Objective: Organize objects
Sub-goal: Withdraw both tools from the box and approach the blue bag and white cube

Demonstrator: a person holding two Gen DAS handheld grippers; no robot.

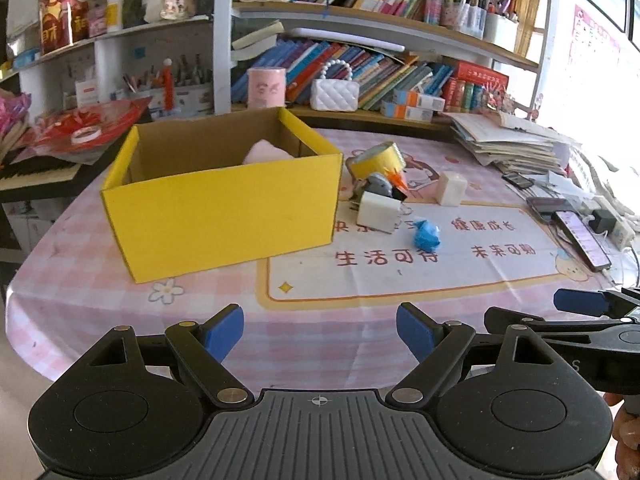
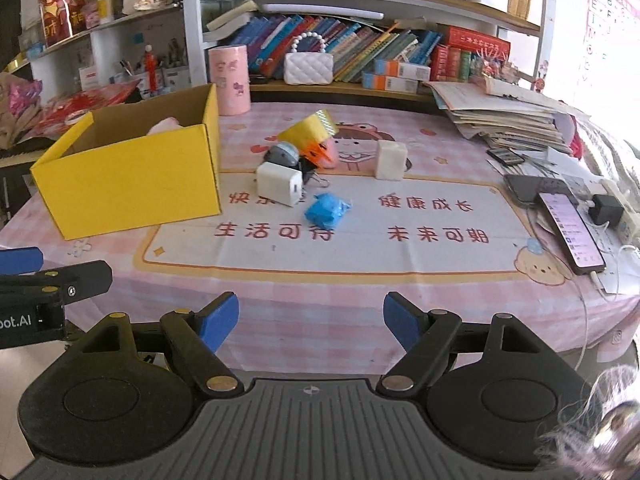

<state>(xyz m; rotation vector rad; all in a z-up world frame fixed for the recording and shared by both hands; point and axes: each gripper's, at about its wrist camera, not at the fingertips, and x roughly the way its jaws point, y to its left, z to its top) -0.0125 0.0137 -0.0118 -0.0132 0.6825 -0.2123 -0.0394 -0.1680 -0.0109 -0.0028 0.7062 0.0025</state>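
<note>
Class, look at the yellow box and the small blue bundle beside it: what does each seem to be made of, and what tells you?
Yellow box: corrugated cardboard, matte yellow outside, plain brown inside.
Blue bundle: probably thin crinkled plastic film, with glossy creases.

Each gripper, left gripper (image 1: 320,330) and right gripper (image 2: 311,322), is matte black with blue pads at the tips of its jaws. Brass-coloured pivot pins stud the linkages behind the jaws; behind those come round housings and a grey ribbed plate with a crosshair mark.
</note>
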